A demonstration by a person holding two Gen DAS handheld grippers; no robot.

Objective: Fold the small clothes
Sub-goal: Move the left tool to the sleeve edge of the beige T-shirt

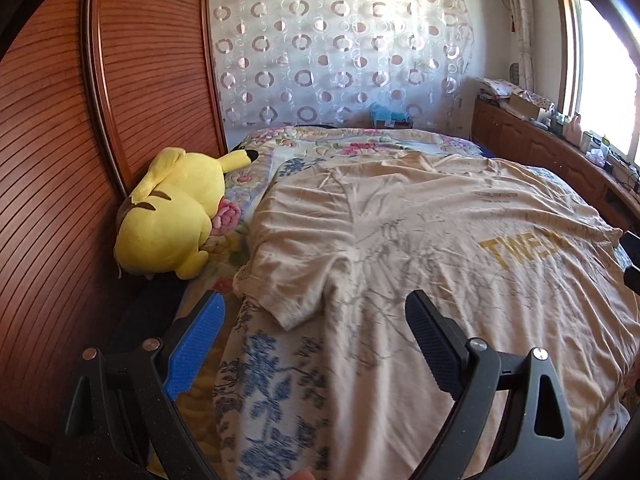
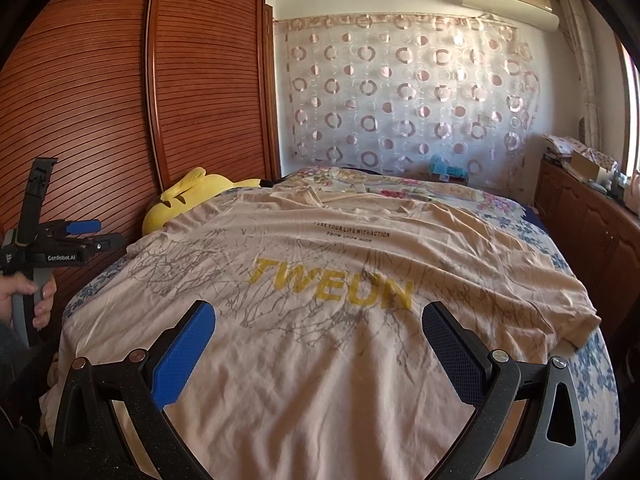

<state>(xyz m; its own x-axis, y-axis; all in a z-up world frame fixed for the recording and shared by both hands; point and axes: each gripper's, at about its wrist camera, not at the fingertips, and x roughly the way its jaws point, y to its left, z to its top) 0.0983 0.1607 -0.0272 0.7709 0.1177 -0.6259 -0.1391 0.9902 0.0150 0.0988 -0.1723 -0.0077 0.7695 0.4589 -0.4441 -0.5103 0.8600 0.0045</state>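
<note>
A beige T-shirt point(image 2: 320, 352) with yellow "TWEUN" lettering lies spread flat on the bed; it also shows in the left wrist view point(image 1: 440, 240). Its left sleeve point(image 1: 296, 296) lies just ahead of my left gripper point(image 1: 316, 312), which is open and empty, hovering above the shirt's left edge. My right gripper point(image 2: 320, 320) is open and empty above the shirt's lower middle. The left gripper also shows in the right wrist view point(image 2: 76, 236), held in a hand at the bed's left side.
A yellow plush toy point(image 1: 168, 216) lies on the floral bedspread point(image 1: 272, 392) against the wooden wardrobe point(image 1: 52, 168). A low wooden cabinet point(image 2: 592, 232) with clutter runs along the right under the window. A patterned curtain point(image 2: 400, 100) hangs behind the bed.
</note>
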